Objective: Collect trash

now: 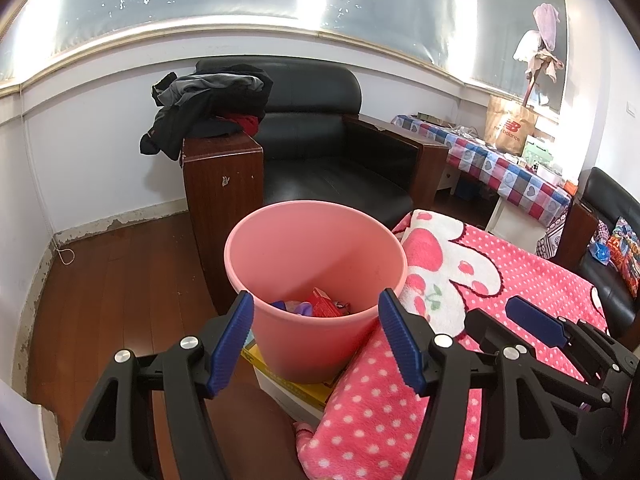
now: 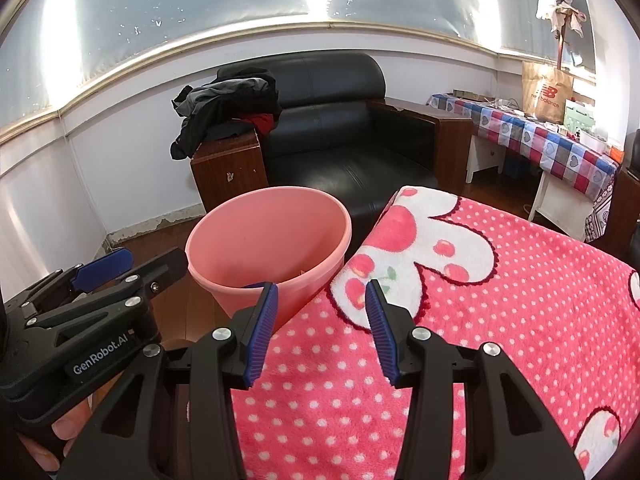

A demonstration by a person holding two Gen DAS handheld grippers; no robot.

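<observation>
One pink bin (image 1: 316, 280) stands upright, mouth facing up, just beside the edge of the counter draped in a pink polka-dot blanket (image 2: 500, 320). Its long axis runs vertical, the walls tapering toward the base. It rests on a yellow and white box (image 1: 296, 392) on the wooden floor (image 1: 120, 280). At the bottom of the bin you can see the collected trash (image 1: 320, 305): a red wrapper and some purple and blue scraps, lying loosely together; finer detail cannot be made out.

Your left gripper (image 1: 316, 340) points forward and down toward the bin, the near rim sitting between its blue pads (image 1: 230, 344). The jaws stand wide apart and hold nothing; neither pad touches the bin wall. In the right wrist view a fingertip of your hand (image 2: 66, 426) shows under that gripper's body.

Your right gripper (image 2: 320, 332) points forward and down over the blanket's near left corner, just right of the bin. Its jaws stand about halfway apart, with only blanket visible between the pads, and nothing is gripped. The two grippers sit side by side, close but apart.

Behind the bin: a black leather armchair (image 2: 340, 140) with dark clothes (image 2: 224, 104) heaped on its left armrest. A checkered side table (image 2: 540, 136) carries a brown paper bag (image 2: 546, 92).
</observation>
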